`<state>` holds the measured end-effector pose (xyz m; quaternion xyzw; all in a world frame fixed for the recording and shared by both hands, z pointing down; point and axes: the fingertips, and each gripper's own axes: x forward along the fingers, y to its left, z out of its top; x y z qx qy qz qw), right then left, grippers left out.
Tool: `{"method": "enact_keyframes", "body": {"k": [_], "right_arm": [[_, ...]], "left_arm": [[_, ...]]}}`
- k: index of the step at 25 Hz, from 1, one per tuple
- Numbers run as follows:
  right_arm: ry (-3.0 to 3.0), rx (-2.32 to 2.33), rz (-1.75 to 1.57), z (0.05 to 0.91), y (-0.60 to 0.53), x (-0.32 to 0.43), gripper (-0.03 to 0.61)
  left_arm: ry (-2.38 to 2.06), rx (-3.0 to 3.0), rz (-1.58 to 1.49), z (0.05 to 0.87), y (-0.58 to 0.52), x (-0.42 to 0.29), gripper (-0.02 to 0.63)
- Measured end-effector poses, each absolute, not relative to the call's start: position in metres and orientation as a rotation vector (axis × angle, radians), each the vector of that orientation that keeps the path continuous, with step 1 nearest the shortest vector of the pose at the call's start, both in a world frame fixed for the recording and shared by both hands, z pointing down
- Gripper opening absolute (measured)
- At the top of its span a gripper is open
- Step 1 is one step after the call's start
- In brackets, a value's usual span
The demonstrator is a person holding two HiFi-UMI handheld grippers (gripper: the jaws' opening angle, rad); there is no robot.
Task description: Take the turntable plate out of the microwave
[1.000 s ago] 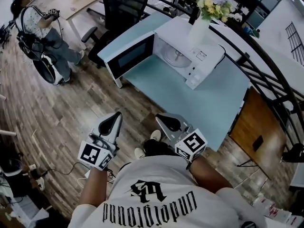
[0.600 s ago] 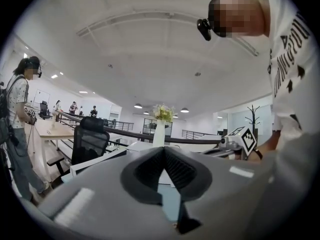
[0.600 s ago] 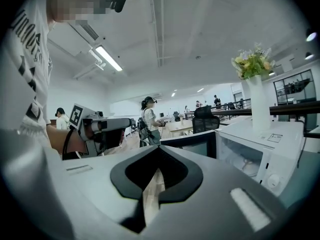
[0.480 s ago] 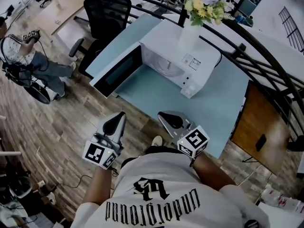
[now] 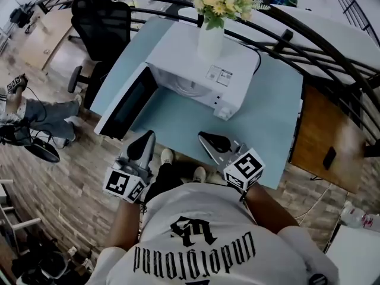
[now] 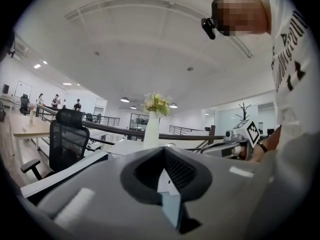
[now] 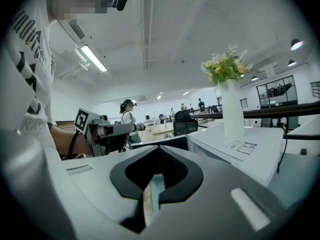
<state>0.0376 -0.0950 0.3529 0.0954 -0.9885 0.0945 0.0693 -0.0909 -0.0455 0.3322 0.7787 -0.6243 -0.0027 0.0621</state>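
A white microwave (image 5: 205, 70) stands on the light-blue table (image 5: 267, 120) with its door (image 5: 123, 108) swung open to the left. The glass turntable plate (image 5: 187, 88) shows only faintly inside the cavity. My left gripper (image 5: 144, 140) is shut and empty, held near the table's front edge below the open door. My right gripper (image 5: 209, 139) is also shut and empty, just over the front edge and short of the microwave's control side. In the right gripper view the microwave (image 7: 240, 151) and its door (image 7: 161, 143) lie ahead of the closed jaws.
A white vase of flowers (image 5: 211, 34) stands on top of the microwave. A black office chair (image 5: 101, 25) is at the table's far left. A curved dark railing (image 5: 309, 46) runs behind the table and a wooden cabinet (image 5: 323, 141) sits to its right. A person (image 5: 27, 114) sits at far left.
Both grippers have been carried forward to the table's front edge, and the microwave now looks nearer and more central. Both pairs of jaws stayed shut.
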Motion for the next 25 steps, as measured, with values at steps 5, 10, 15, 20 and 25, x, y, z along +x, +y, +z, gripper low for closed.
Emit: {"method": "enact_keyframes", "body": {"k": [5,10,15,20,25], "right_arm": [[-2.95,0.431,0.324,0.358,-0.122,0.03,0.005],[-2.927,0.561,0.361,0.359,-0.145,0.008,0.005],[-2.9,0.703,0.381,0.363,-0.163,-0.018,0.005],[-2.854,0.842,0.419,0.374,-0.171,-0.042,0.006],[-2.809,0.954,0.458,0.39,-0.174,-0.056,0.008]], "left_arm": [[-1.757,2.44,0.026,0.336,-0.091,-0.102,0.049],[-1.629,2.524,0.035,0.336,-0.126,-0.122,0.049],[-1.522,2.589,0.033,0.338,-0.152,-0.145,0.049],[-1.392,2.706,0.113,0.347,-0.163,-0.151,0.049],[-1.288,2.749,0.098,0.364,-0.174,-0.154,0.049]]}}
